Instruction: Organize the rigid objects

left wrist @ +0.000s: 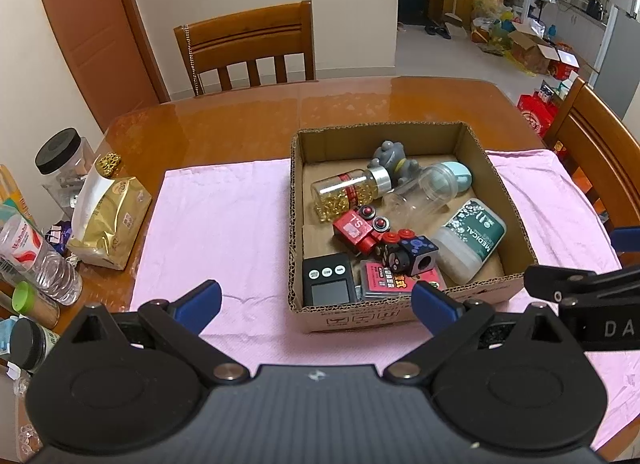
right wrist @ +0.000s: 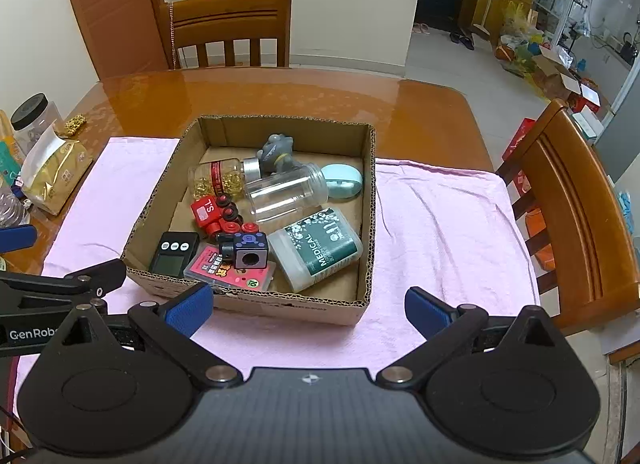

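Cardboard box point(left wrist: 496, 187) sits on pink cloth point(left wrist: 224, 223) on the wood desk point(left wrist: 240, 115), open top.

Inside box:
- far side: grey figure point(left wrist: 394, 159), upright-ish, w/ mint oval case point(left wrist: 460, 173) to its right
- gold-pill bottle point(left wrist: 352, 193) lying on side, cap toward the figure
- clear jar point(left wrist: 424, 193) lying on side, just right of the pill bottle
- center: red toy point(left wrist: 356, 229) w/ round knobs, touching a dark blue cube point(left wrist: 420, 254)
- right: frosted tub w/ green "MEDICAL" label point(left wrist: 470, 238), lying tilted
- near-left corner: small black scale point(left wrist: 328, 282); beside it a pink card pack point(left wrist: 400, 280), partly under the cube

Left tool point(left wrist: 316, 304): jaws spread wide, nothing between, hovering near edge of box over the cloth. Right tool point(right wrist: 308, 310): also spread wide, empty, near box's near-right corner.

Left edge of desk: gold foil bag point(left wrist: 110, 219), black-lidded jar point(left wrist: 60, 155), water bottle point(left wrist: 36, 260). Wood chair point(left wrist: 248, 43) at far side, another chair point(right wrist: 568, 203) at right.
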`<state>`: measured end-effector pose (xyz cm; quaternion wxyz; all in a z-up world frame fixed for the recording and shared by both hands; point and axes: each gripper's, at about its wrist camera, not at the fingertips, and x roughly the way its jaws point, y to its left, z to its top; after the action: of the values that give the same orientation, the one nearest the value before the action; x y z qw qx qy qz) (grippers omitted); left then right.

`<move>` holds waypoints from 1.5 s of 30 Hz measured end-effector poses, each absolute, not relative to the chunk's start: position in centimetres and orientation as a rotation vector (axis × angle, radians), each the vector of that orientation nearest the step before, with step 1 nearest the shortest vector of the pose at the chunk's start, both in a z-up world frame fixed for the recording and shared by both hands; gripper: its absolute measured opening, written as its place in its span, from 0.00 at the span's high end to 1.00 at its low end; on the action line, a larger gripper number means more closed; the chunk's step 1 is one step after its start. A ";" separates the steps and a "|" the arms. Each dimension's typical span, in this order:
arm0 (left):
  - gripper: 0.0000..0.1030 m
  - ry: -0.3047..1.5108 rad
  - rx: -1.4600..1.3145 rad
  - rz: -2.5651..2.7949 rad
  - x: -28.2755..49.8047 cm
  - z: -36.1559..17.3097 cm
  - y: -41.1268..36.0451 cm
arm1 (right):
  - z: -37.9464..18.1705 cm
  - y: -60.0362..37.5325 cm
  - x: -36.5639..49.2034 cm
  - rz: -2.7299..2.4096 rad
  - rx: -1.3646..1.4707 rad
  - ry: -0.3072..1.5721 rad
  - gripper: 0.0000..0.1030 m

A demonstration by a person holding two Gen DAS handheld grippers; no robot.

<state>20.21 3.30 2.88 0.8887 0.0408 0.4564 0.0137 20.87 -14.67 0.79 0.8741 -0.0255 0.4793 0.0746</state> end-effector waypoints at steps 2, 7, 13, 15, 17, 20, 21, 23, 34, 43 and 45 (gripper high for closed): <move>0.02 0.948 0.084 0.030 20.2 2.9 3.3 | 0.8 -14.7 20.8 0.154 -0.056 0.998 0.00; 0.02 0.949 0.087 0.026 20.2 3.0 3.3 | 0.9 -14.7 20.8 0.152 -0.052 0.999 0.00; 0.02 0.947 0.087 0.025 20.3 3.2 3.2 | 1.0 -14.8 20.9 0.149 -0.052 0.998 0.00; 0.02 0.947 0.088 0.025 20.4 3.2 3.2 | 1.0 -14.8 21.0 0.150 -0.050 0.999 0.00; 0.02 0.947 0.088 0.026 20.4 3.2 3.2 | 1.0 -14.9 21.0 0.147 -0.050 0.998 0.00; 0.02 0.947 0.087 0.024 20.4 3.2 3.2 | 1.1 -14.9 21.0 0.146 -0.051 0.996 0.00; 0.02 0.948 0.088 0.024 20.4 3.3 3.2 | 1.0 -14.9 21.0 0.147 -0.051 0.996 0.00; 0.02 0.948 0.088 0.025 20.4 3.2 3.2 | 1.0 -14.9 21.0 0.145 -0.051 0.998 0.00; 0.02 0.952 0.087 0.032 20.5 3.3 3.1 | 1.0 -15.0 20.9 0.144 -0.054 0.998 0.00; 0.02 0.951 0.087 0.030 20.4 3.4 3.0 | 0.9 -15.1 20.8 0.142 -0.050 0.996 0.00; 0.02 0.951 0.087 0.030 20.3 3.4 3.0 | 0.9 -15.1 20.8 0.143 -0.050 0.996 0.00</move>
<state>20.35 3.02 3.42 0.8880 0.0417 0.4576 0.0143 20.77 -15.12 0.93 0.8759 -0.0240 0.4770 0.0686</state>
